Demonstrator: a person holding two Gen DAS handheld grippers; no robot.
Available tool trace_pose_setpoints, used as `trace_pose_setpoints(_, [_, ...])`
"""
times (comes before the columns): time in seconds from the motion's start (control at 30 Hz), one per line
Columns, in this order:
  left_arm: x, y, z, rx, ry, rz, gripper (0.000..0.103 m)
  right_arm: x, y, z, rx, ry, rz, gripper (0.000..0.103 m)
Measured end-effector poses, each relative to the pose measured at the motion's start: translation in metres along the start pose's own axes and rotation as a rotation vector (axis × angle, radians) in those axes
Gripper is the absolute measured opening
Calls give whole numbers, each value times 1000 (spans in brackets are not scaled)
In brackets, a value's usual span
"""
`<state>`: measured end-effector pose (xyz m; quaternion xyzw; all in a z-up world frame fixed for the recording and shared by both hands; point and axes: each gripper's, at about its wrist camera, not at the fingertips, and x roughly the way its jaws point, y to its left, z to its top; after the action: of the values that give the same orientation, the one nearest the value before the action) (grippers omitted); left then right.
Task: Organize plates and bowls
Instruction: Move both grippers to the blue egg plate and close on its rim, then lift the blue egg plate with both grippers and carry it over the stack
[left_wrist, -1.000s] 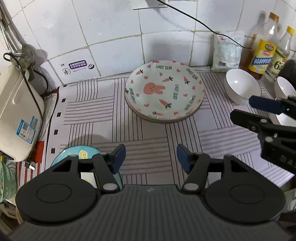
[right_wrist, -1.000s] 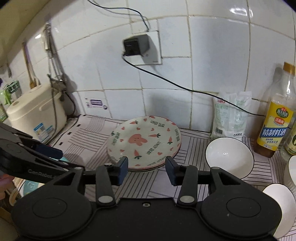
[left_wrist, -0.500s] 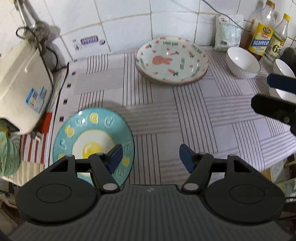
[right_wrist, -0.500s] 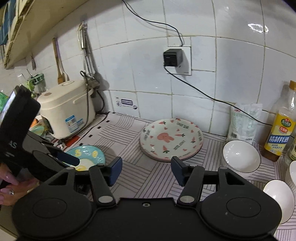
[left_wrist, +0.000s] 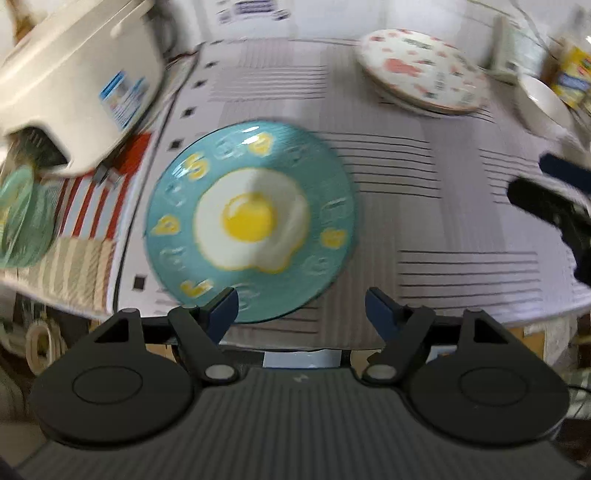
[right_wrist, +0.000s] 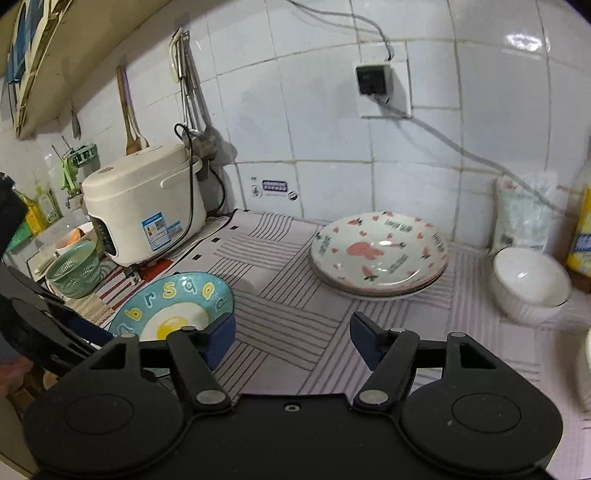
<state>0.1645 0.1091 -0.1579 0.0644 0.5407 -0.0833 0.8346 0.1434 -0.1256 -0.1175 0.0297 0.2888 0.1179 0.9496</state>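
Overhead, we look almost straight down from the left wrist onto the teal fried-egg plate (left_wrist: 251, 221), flat on the striped counter cloth (left_wrist: 424, 206) near the counter's front edge and beside the white rice cooker (left_wrist: 74, 77); the left gripper (left_wrist: 301, 308) hangs over the plate's near rim, its jaws spread and nothing between them; this view is blurred, and it alone shows the egg design whole, with the other tool's dark fingers at its right edge. From the right wrist we see what the left view cuts off: the tiled wall, the wall socket (right_wrist: 373, 79) and its cable, hanging utensils, a green colander (right_wrist: 75, 269) left of the cooker; the right gripper (right_wrist: 291, 338) is likewise released and empty above bare cloth; beyond it the stack of rabbit plates (right_wrist: 378, 253) sits by the wall, a white bowl (right_wrist: 528, 284) just to its right. A second ago we faced the rabbit plates with the teal plate barely showing under the left tool; both views have since swung towards the teal plate, and both pairs of jaws have just been opening.
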Motion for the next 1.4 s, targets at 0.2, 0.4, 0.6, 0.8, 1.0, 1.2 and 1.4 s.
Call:
trace_pose_setpoints(0.2, [18, 37, -3, -89, -33, 44, 76, 30, 9, -14, 2, 5, 89, 73])
trace_pose_setpoints(0.4, [29, 60, -5, -140, -87, 97, 78, 68, 22, -24, 34, 42, 190, 73])
trace_pose_setpoints(0.6, [45, 75, -5, -173, -74, 113, 81, 106, 33, -34, 85, 123, 257, 73])
trace_pose_setpoints(0.8, [60, 83, -6, -191, -44, 105, 81, 125, 42, -38, 112, 132, 285, 71])
trace_pose_setpoints(1.0, [67, 91, -6, -231, -23, 63, 78, 137, 49, -38, 107, 151, 276, 57])
trace_pose_setpoints(1.2, [66, 97, -4, -254, -41, 3, 52, 143, 49, -39, 129, 165, 274, 36])
trace_pose_setpoints(1.4, [66, 101, -7, -291, -71, -20, 47, 147, 46, -40, 153, 172, 263, 27])
